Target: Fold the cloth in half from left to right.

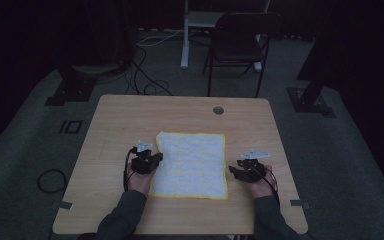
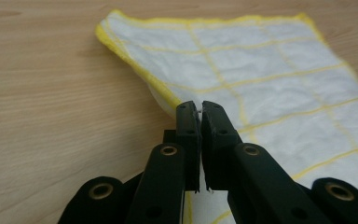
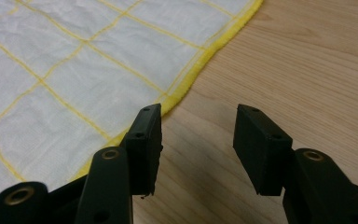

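High view, white yellow-checked cloth (image 1: 190, 165) flat on wooden table (image 1: 120, 120), left gripper (image 2: 200, 106) view — jaws pinching its lifted yellow edge, right gripper (image 3: 198, 123) view — jaws spread, empty, beside the hem

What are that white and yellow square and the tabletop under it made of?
The cloth looks like thin woven cotton or similar fabric: matte, slightly crinkled, with a stitched yellow grid and a thicker yellow hem. The table looks like light wood, or more likely wood-patterned laminate: smooth, faintly glossy, with an even printed-looking grain. The pictures cannot settle which.
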`<state>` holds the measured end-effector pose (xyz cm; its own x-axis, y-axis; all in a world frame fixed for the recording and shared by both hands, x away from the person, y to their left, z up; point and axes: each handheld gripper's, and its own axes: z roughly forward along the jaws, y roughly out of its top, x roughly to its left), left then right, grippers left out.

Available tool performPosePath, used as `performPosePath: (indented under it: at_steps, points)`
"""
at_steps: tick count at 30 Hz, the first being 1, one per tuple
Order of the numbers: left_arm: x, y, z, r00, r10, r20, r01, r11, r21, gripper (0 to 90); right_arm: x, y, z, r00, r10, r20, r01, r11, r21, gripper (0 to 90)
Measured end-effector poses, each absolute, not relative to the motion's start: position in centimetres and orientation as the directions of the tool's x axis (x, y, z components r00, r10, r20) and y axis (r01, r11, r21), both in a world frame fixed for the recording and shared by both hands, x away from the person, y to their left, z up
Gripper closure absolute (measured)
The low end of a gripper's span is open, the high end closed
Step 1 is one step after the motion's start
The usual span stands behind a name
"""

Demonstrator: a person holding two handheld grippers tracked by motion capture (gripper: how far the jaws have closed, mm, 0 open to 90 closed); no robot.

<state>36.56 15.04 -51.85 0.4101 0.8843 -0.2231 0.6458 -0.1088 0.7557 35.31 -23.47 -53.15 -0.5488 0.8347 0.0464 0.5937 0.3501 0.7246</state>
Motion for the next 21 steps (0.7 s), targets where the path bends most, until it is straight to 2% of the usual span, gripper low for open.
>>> performPosePath:
  at_steps: [21]
  points:
    - [37.0,12.1,-48.5,0.502,0.816,-0.286,0.595,-0.086,0.799,87.0,35.2,-24.1,-53.6,-0.534,0.844,0.053,0.608,0.339,0.718,52.0]
